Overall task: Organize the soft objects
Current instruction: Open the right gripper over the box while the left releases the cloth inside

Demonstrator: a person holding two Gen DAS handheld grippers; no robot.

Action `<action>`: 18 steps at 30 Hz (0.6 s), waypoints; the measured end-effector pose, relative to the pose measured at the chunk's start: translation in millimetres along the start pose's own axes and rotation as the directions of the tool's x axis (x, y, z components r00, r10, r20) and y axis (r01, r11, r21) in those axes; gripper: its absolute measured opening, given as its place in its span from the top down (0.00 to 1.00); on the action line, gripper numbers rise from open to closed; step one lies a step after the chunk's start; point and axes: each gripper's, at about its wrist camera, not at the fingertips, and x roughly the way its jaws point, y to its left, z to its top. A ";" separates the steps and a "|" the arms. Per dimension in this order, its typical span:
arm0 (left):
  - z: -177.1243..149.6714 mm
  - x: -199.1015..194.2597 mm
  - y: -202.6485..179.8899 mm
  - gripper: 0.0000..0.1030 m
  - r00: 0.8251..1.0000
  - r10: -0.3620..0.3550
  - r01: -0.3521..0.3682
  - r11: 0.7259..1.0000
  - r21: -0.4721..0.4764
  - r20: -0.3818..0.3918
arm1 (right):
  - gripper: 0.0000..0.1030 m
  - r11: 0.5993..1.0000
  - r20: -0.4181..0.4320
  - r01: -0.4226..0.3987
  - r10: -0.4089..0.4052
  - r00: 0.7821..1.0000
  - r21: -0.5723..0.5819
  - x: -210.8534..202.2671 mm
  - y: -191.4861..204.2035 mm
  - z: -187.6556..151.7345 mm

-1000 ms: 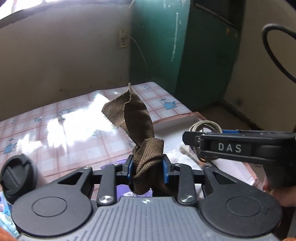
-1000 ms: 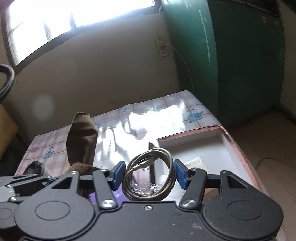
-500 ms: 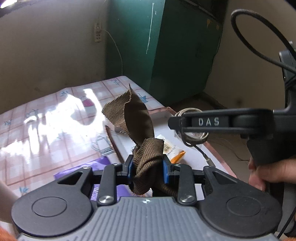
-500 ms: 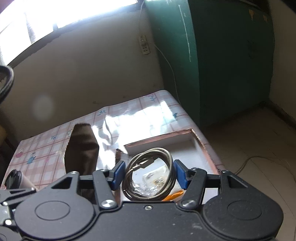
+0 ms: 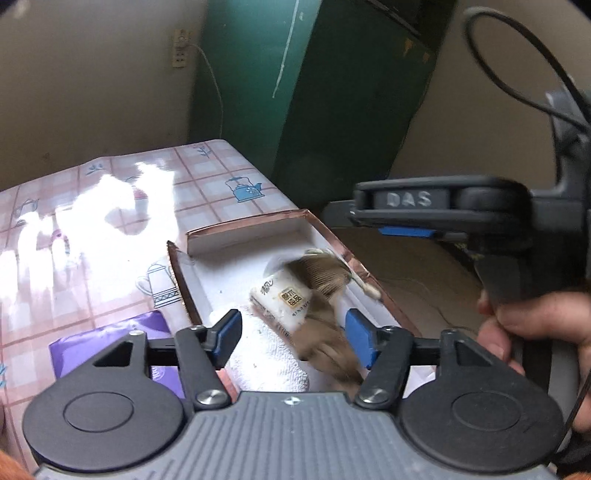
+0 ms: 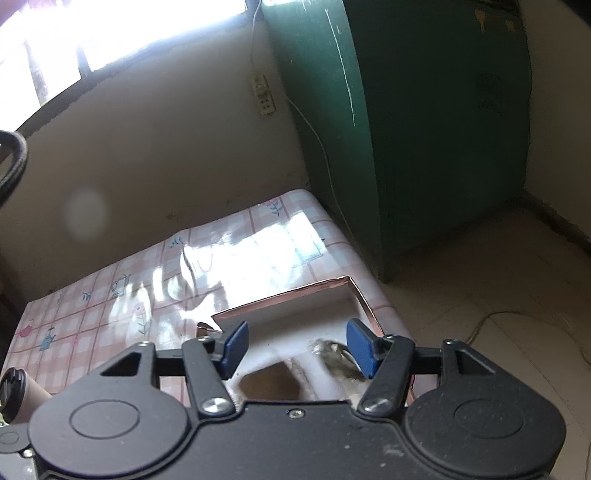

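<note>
- The table (image 5: 110, 206) wears a glossy pink checked cloth printed with blue teapots, and glare from the window (image 6: 122, 33) washes out its middle in both views.
- Behind it stand a beige wall with a socket (image 6: 264, 96) and a trailing white wire, and a tall green cabinet (image 5: 332, 92) in the upper right of each frame; bare floor shows at the right of the right wrist view.
- A shallow white box (image 5: 243, 240) with a copper-coloured rim sits at the table's near right corner. A purple packet (image 5: 110, 343) lies on the cloth at lower left of the left wrist view.
- Inside the box lie a white towel (image 5: 269, 354) and a small white packet (image 5: 282, 295) with a printed label.
- The left gripper (image 5: 291, 341) has just been opening; its blue pads now stand apart, and the brown cloth (image 5: 325, 343), blurred, lies between them in the box, close to the right-hand pad, whether touching I cannot tell.
- The right gripper (image 6: 297, 350) hangs over the same box with its jaws wide and nothing pressed between the pads; a blurred coil of cable (image 6: 338, 360) sits just inside the right-hand pad, low in the frame.
- In the left wrist view the right gripper reaches in from the right edge, held by a hand (image 5: 535, 332).
</note>
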 end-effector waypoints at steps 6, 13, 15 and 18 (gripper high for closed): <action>-1.7 -26.0 -2.6 0.24 0.994 0.096 -0.097 0.995 0.005 0.045 | 0.25 0.999 0.046 0.000 0.002 0.999 -0.033 -30.8 19.8 -12.5; -10.4 -65.1 11.1 0.09 0.961 0.266 -0.264 0.964 -0.030 0.075 | 0.23 0.998 0.037 0.025 -0.023 0.999 -0.058 -49.9 55.0 -26.0; -14.1 -75.4 18.2 0.08 0.949 0.305 -0.303 0.952 -0.039 0.074 | 0.23 0.998 0.036 0.006 -0.003 0.999 -0.063 -53.9 66.8 -31.9; -21.2 -89.4 31.3 0.08 0.938 0.335 -0.331 0.942 -0.056 0.088 | 0.23 0.996 0.032 -0.007 0.010 0.999 -0.090 -57.4 87.9 -40.7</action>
